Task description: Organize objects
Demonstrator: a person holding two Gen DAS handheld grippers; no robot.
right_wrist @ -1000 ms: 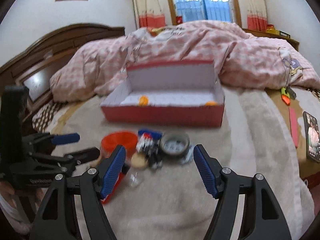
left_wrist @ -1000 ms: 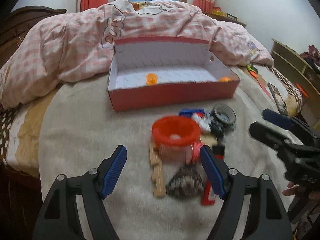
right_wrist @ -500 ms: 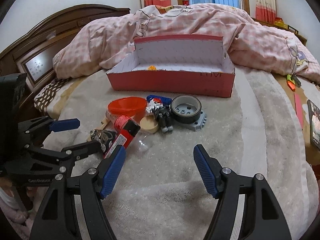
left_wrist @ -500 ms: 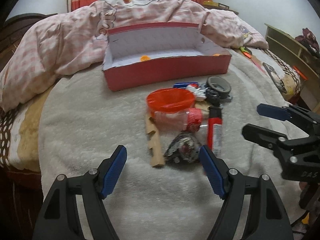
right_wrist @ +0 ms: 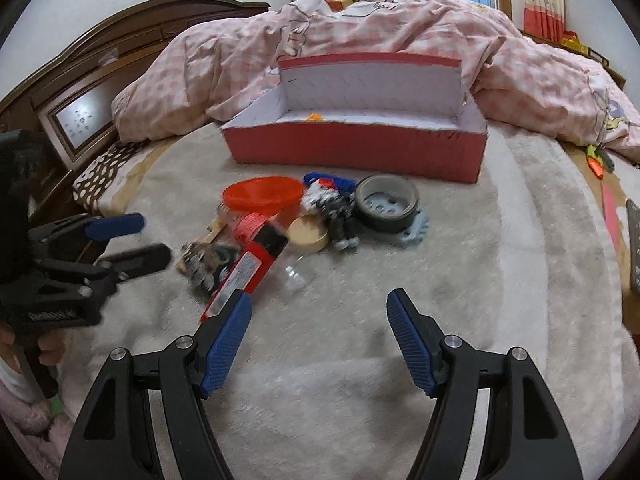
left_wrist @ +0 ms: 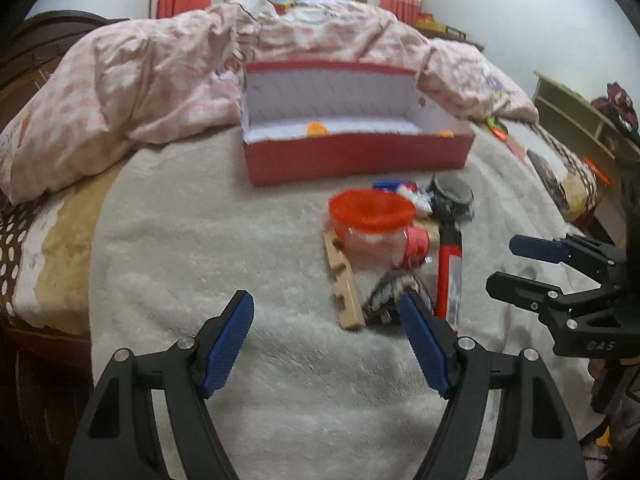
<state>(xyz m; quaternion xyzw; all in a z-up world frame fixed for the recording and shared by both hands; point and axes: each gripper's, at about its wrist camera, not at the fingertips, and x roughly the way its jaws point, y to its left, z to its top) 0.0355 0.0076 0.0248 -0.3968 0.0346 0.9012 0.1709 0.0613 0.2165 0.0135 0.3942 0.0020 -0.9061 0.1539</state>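
Bedroom, pale blanket on bed. Heaped near the red box, within easy reach: funnel, tape roll, perhaps a toy figure. Left gripper and right gripper spread wide, holding nothing, poised for picking.

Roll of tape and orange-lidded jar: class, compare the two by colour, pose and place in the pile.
The roll of tape is dark grey and lies flat, its hole facing up; the jar is clear plastic with an orange lid. The tape sits at the pile's right end, the jar towards its left. Both are round and lie outside the red box.
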